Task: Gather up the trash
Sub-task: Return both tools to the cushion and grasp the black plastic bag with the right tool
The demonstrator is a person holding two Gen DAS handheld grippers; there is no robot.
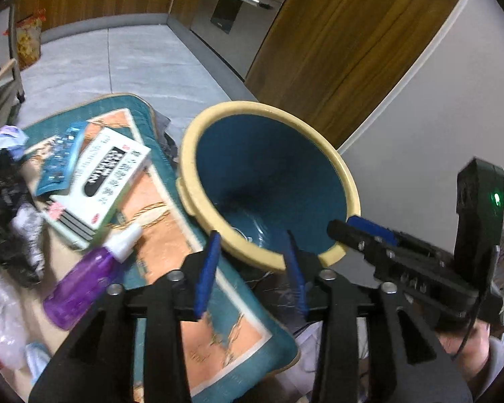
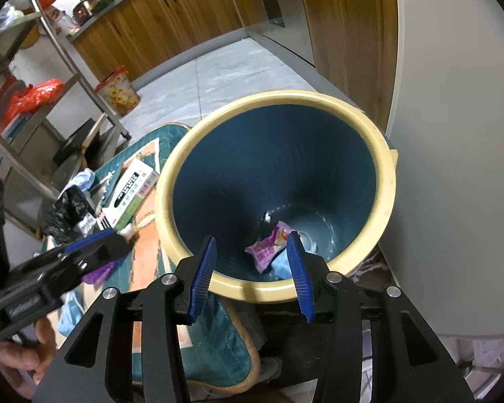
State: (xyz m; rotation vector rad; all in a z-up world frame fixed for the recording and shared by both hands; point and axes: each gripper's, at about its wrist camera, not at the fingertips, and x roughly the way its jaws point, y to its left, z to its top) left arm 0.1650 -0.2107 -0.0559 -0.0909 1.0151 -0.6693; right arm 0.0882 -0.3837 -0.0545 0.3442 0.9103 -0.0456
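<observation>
A blue bin with a cream rim (image 1: 351, 181) (image 2: 384, 181) stands by the wall. In the right wrist view a pink wrapper (image 2: 267, 247) and a light blue scrap (image 2: 282, 265) lie at its bottom. My right gripper (image 2: 252, 262) is open and empty over the bin's near rim; it also shows in the left wrist view (image 1: 363, 228). My left gripper (image 1: 252, 255) is open and empty at the bin's left edge, above a teal and orange mat (image 1: 164, 221). It also shows in the right wrist view (image 2: 97, 245). Crumpled black plastic (image 1: 3, 208) and clear wrap (image 1: 0, 319) lie left.
On the mat lie a white book (image 1: 107, 174), a teal packet (image 1: 60, 161) and a purple bottle with a white cap (image 1: 84, 278). Wooden cabinets (image 1: 336, 40) and a grey wall (image 1: 420, 127) stand behind the bin. A metal shelf rack (image 2: 50, 77) stands at the left.
</observation>
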